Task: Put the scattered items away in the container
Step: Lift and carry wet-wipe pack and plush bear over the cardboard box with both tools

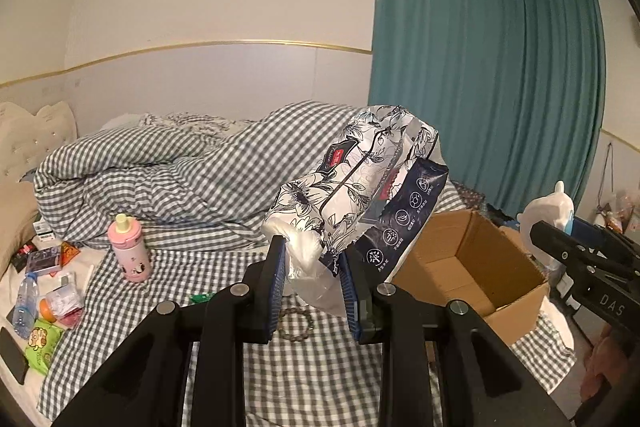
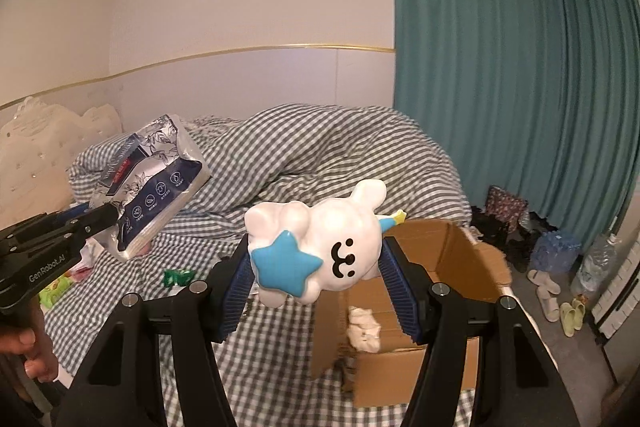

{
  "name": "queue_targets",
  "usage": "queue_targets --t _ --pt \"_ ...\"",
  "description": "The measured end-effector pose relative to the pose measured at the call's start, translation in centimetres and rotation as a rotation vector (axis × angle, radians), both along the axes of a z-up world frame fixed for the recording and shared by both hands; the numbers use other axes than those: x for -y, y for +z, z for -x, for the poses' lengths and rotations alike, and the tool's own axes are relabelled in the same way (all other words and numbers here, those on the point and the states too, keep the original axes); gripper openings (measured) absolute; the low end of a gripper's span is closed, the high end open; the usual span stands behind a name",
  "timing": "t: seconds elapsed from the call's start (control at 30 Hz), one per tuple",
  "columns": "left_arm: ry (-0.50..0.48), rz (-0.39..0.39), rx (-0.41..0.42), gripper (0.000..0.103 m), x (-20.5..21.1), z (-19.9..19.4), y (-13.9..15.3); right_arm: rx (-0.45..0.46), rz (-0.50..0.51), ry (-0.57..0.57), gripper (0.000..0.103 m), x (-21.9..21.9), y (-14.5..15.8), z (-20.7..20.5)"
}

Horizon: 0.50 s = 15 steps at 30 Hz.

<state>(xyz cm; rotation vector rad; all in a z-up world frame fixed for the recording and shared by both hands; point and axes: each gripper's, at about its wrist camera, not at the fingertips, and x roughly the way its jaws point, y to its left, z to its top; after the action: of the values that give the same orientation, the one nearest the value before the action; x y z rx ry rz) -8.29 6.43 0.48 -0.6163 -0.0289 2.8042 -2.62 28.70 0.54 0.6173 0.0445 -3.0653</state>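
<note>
Covering the bed [image 1: 224,307] is rumpled grey gingham; teal curtains [image 1: 480,67] behind. Left gripper [image 1: 312,283] pinches a glossy floral tissue pack [image 1: 352,179]; right gripper [image 2: 316,283] clasps a smooth white cloud toy [image 2: 320,247] above the cardboard box [image 2: 452,267].

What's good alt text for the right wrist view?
The right gripper holds a white rabbit toy with a blue star above an open cardboard box on a checked bed. At left, the left gripper holds a flowered tissue pack by its end; teal curtains hang behind.
</note>
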Motion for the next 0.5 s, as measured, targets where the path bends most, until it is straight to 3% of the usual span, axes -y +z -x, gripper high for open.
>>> queue_targets --t 0.5 --pt "-0.109 -0.016 0.010 0.026 -7.2 1.0 0.3 -0.007 -0.027 -0.138 0.061 -7.2 1.1 -1.9"
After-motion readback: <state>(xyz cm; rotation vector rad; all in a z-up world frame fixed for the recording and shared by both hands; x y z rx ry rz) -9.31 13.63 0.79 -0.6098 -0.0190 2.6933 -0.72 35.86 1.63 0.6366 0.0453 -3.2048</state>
